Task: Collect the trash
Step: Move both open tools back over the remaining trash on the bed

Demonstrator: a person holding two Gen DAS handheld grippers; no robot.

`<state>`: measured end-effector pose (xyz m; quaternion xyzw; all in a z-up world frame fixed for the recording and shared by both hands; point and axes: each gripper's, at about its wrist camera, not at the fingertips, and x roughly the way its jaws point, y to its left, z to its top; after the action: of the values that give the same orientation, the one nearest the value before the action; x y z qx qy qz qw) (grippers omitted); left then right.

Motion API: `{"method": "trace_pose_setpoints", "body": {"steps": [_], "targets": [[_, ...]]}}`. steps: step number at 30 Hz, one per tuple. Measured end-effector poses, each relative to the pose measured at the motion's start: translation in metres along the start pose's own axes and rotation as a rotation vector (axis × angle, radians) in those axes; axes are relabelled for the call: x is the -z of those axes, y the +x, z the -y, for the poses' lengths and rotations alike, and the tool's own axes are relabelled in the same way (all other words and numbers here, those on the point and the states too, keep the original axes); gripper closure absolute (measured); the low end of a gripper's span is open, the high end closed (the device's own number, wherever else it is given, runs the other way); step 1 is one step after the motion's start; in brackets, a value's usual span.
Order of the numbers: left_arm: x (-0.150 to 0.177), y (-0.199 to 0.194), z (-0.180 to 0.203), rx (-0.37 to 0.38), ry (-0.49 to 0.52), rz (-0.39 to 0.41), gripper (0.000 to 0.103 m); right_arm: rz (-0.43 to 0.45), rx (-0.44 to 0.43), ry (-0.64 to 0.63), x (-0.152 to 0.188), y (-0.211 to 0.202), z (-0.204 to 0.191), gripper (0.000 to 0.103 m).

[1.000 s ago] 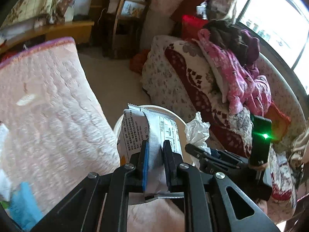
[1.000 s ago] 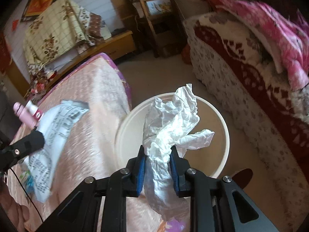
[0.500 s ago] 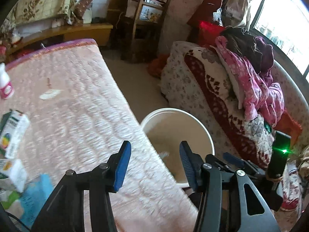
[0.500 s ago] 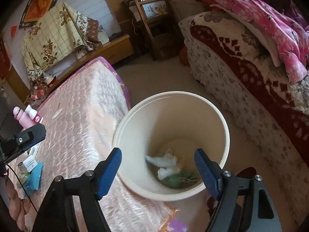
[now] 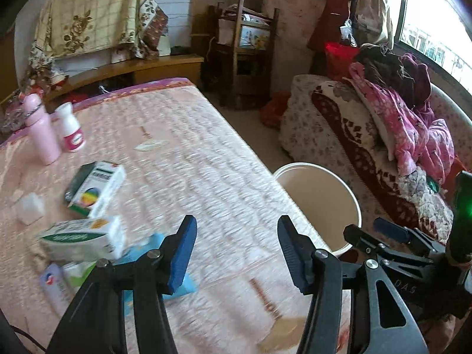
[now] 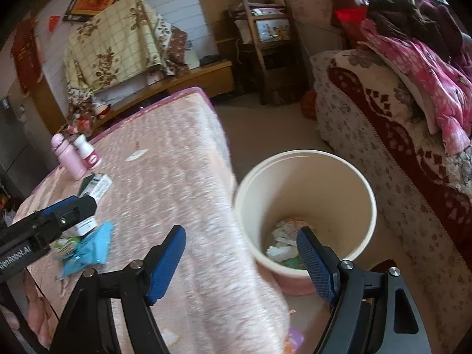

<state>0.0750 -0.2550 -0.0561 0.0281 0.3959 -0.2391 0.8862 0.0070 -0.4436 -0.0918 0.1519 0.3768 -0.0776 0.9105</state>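
A cream trash bin (image 6: 306,183) stands on the floor beside the pink quilted table (image 6: 165,177); it also shows in the left wrist view (image 5: 321,188). White crumpled tissue and a wrapper (image 6: 283,242) lie at its bottom. My right gripper (image 6: 242,262) is open and empty above the table edge and bin. My left gripper (image 5: 236,250) is open and empty over the table (image 5: 191,162). A blue packet (image 5: 153,244), (image 6: 88,247) lies on the table near the left fingers, beside small boxes (image 5: 85,239).
A pink bottle (image 5: 41,129) and a white bottle (image 5: 69,131) stand at the table's far left, with a green-white box (image 5: 94,188) nearer. A small white scrap (image 5: 149,146) lies mid-table. A sofa with a pink garment (image 5: 407,135) is right of the bin.
Both grippers opened and dropped the printed wrapper and the white tissue into the bin. Both then swung left, away from the bin and over the table.
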Motion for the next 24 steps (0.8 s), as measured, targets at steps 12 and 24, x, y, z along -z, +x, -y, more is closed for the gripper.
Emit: {"method": "trace_pose_setpoints", "body": {"steps": [12,24], "targets": [[0.017,-0.050,-0.050,-0.072,-0.034,0.084,0.041,0.042,-0.033,-0.035,0.005,-0.018,-0.056,0.022],[0.040,-0.081,-0.107,-0.090,-0.135,0.090,0.039,0.056,-0.040,-0.088,0.009,-0.029,-0.085,0.022]]}}
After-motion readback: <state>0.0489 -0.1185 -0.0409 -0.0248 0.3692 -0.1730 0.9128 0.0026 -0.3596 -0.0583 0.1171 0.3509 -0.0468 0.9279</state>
